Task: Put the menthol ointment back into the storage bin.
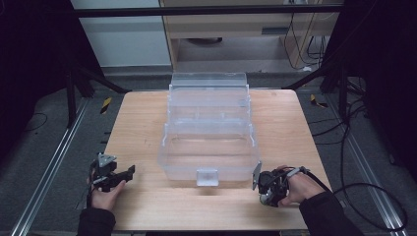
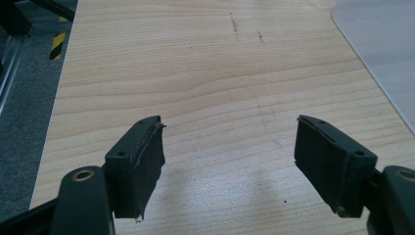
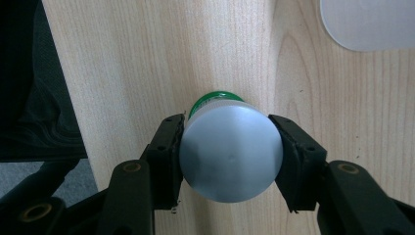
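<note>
A clear plastic storage box (image 1: 209,128) with stepped tiers stands open in the middle of the wooden table (image 1: 142,123). My right gripper (image 3: 230,147) is shut on a small bottle with a grey cap (image 3: 230,156) and a green label, held just above the table near its front right edge. In the high view the right gripper (image 1: 268,189) sits beside the box's front right corner. My left gripper (image 2: 230,156) is open over bare wood with nothing between its fingers. In the high view it (image 1: 120,177) rests at the table's front left.
A corner of the clear box (image 2: 386,44) shows at the upper right of the left gripper view. The table's left edge and grey floor (image 2: 24,98) lie close by. Cables (image 1: 364,191) trail on the floor to the right. Black frame legs (image 1: 74,93) flank the table.
</note>
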`<control>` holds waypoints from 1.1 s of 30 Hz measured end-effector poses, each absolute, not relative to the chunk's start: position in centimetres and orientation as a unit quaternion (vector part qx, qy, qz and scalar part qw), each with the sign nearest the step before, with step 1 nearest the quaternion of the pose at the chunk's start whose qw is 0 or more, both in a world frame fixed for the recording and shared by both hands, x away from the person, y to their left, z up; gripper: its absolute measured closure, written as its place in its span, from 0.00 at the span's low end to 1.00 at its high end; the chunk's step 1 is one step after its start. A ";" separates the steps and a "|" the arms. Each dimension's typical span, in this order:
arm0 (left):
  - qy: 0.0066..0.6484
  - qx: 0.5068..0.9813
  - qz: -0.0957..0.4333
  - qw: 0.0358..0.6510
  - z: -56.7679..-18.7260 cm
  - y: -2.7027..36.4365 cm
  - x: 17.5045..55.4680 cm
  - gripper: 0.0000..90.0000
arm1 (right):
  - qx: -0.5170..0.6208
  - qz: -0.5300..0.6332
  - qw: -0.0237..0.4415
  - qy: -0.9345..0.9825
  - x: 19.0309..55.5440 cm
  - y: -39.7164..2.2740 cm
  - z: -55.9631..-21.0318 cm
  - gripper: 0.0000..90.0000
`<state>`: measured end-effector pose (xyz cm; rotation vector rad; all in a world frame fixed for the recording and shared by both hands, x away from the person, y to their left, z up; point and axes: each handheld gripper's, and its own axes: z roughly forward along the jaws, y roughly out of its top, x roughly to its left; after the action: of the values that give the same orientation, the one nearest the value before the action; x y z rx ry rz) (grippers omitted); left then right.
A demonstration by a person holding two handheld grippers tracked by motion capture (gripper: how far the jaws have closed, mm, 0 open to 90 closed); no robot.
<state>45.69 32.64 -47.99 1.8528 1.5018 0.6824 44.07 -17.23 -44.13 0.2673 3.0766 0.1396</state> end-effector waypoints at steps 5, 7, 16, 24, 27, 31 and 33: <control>0.572 0.707 0.261 0.324 -48.0 32.6 45.7 0.29 | 0.091 0.043 0.025 0.995 44.1 -17.3 -44.1 0.56; 0.572 0.707 0.260 0.324 -48.0 32.6 45.7 0.29 | 0.095 0.044 0.024 0.994 44.1 -17.4 -43.9 0.56; 0.572 0.708 0.259 0.324 -48.0 32.6 45.7 0.29 | 0.108 0.052 0.032 0.992 44.0 -18.0 -42.4 0.56; 0.572 0.708 0.259 0.323 -48.0 32.6 45.7 0.29 | 0.123 0.073 0.043 0.989 44.2 -18.5 -39.9 0.56; 0.573 0.708 0.258 0.324 -48.0 32.6 45.7 0.29 | 0.123 0.077 0.045 0.988 44.2 -18.6 -39.4 0.56; 0.573 0.708 0.258 0.324 -48.0 32.6 45.7 0.29 | 0.129 0.076 0.048 0.988 44.3 -18.7 -38.4 0.56; 0.572 0.708 0.258 0.323 -48.0 32.6 45.7 0.29 | 0.127 0.076 0.047 0.988 44.4 -18.7 -37.9 0.56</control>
<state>45.71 32.59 -48.01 1.8589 1.5007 0.6764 44.41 -18.73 -37.88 0.3869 3.0135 0.2314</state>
